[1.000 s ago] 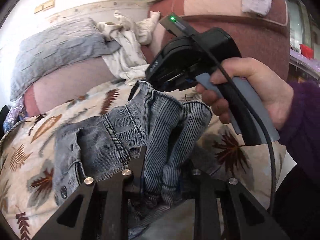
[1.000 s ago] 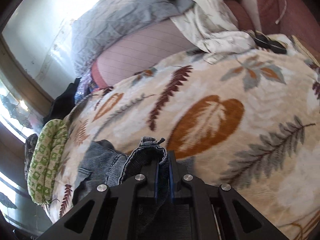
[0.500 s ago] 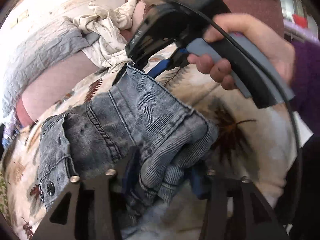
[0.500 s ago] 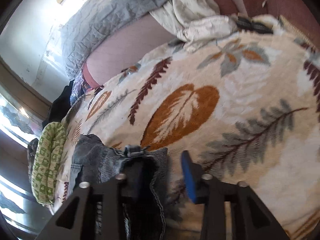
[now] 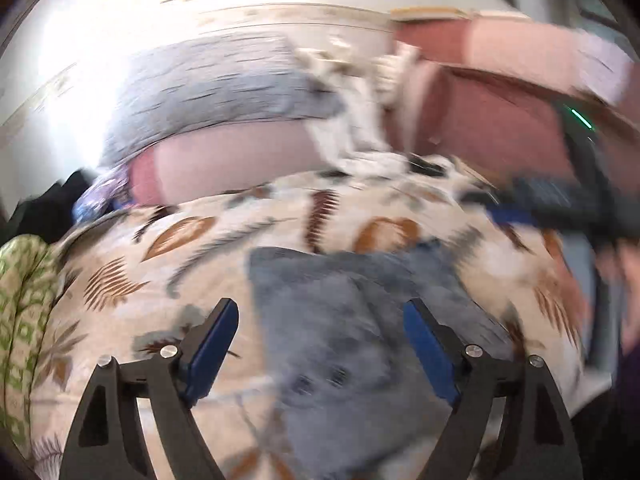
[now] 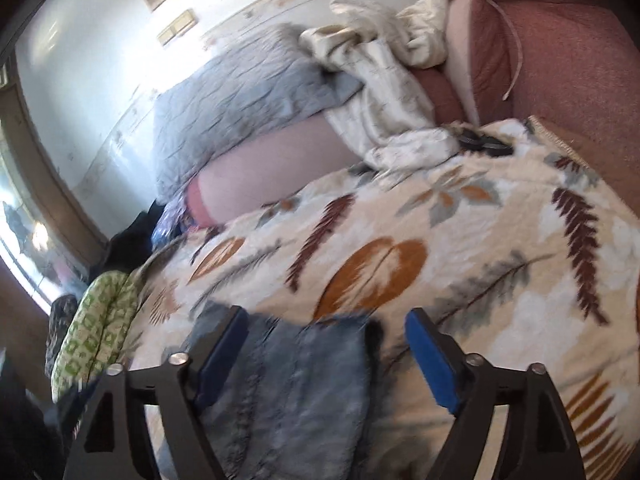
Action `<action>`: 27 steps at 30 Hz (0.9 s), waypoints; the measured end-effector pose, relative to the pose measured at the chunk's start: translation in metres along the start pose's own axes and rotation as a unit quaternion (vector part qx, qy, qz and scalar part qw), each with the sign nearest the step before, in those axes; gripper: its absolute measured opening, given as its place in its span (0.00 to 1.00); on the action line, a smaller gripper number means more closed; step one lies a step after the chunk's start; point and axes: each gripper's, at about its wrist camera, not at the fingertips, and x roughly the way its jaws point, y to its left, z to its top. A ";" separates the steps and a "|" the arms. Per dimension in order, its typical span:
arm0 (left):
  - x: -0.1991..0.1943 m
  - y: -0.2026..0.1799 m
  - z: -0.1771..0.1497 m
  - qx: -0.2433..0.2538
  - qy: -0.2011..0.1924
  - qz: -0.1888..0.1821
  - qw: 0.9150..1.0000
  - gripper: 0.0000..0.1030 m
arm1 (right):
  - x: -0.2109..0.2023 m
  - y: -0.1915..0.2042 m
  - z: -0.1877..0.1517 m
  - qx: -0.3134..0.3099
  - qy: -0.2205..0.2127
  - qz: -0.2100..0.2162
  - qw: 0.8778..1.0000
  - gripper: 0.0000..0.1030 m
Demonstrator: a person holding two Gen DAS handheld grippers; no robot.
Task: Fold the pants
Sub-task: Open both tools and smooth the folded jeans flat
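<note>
Blue-grey denim pants (image 5: 352, 320) lie folded flat on a leaf-print blanket (image 5: 248, 232); the left wrist view is blurred by motion. My left gripper (image 5: 320, 316) hovers above them, its jaws opening wide, and nothing presses on its blue pads (image 5: 216, 340). In the right wrist view the pants (image 6: 296, 384) lie below my right gripper (image 6: 324, 328), whose jaws are also opening with no cloth pinched. The right gripper's black body (image 5: 576, 200) shows blurred at the left view's right edge.
A grey quilted pillow (image 6: 248, 96) and a crumpled cream cloth (image 6: 384, 92) lie at the back against a dark red sofa back (image 6: 560, 56). A green-patterned cushion (image 6: 100, 328) lies at the blanket's left edge. A small black object (image 6: 480, 142) rests near the cream cloth.
Both grippers let go of the denim and opened wide. Both pulled back and rose, and the bunched pants now lie flat on the blanket.
</note>
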 end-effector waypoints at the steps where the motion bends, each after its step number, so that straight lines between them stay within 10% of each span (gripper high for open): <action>1: 0.010 0.007 0.004 -0.010 0.009 0.008 1.000 0.85 | 0.003 0.006 -0.006 -0.002 0.010 -0.001 1.000 0.85; 15: 0.129 0.007 0.018 0.017 0.109 0.090 0.990 0.85 | 0.022 0.035 -0.065 -0.109 0.075 0.016 0.991 0.74; 20: 0.140 0.006 0.003 0.019 0.118 0.097 0.988 0.85 | 0.040 0.031 -0.084 -0.155 0.127 -0.006 0.980 0.54; 27: 0.161 0.020 -0.010 -0.017 0.152 0.070 0.986 0.90 | 0.053 0.022 -0.098 -0.185 0.151 -0.005 0.971 0.56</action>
